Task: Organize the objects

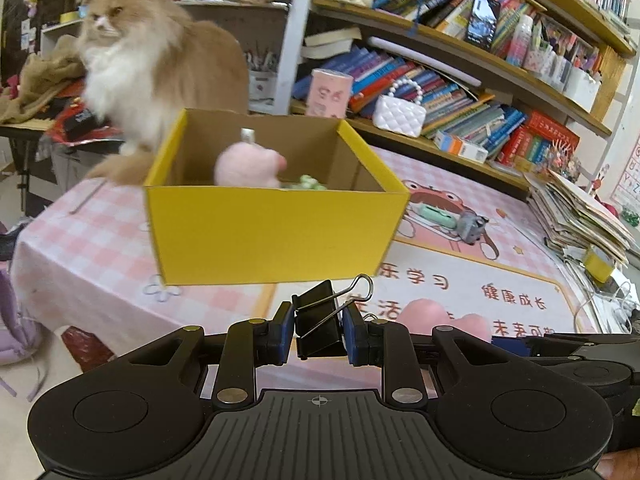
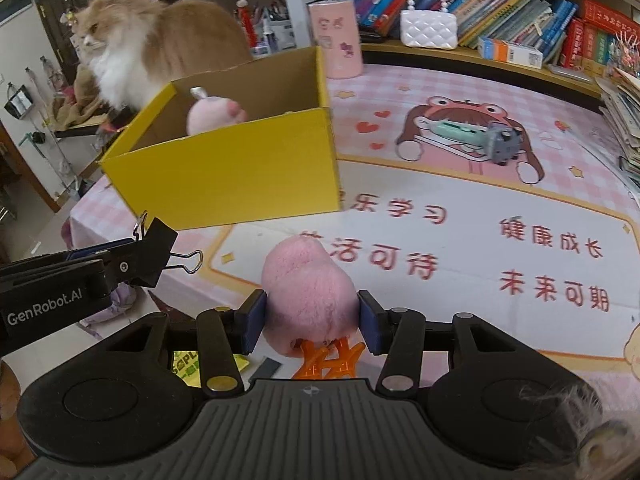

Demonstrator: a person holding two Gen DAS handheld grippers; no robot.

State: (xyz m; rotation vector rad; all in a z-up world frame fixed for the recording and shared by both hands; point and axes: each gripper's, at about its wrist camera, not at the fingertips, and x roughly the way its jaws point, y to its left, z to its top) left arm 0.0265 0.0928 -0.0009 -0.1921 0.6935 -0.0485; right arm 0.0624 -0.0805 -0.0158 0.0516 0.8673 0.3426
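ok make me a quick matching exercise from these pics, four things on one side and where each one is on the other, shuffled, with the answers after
Things
1. binder clip
2. pink plush toy with orange feet
3. cat
4. white quilted purse

Places
A. on the bookshelf in front of the books
B. held in the right gripper
C. behind the yellow box
D. held in the left gripper

Pairs: 1-D, 2-B, 3-C, 4-A
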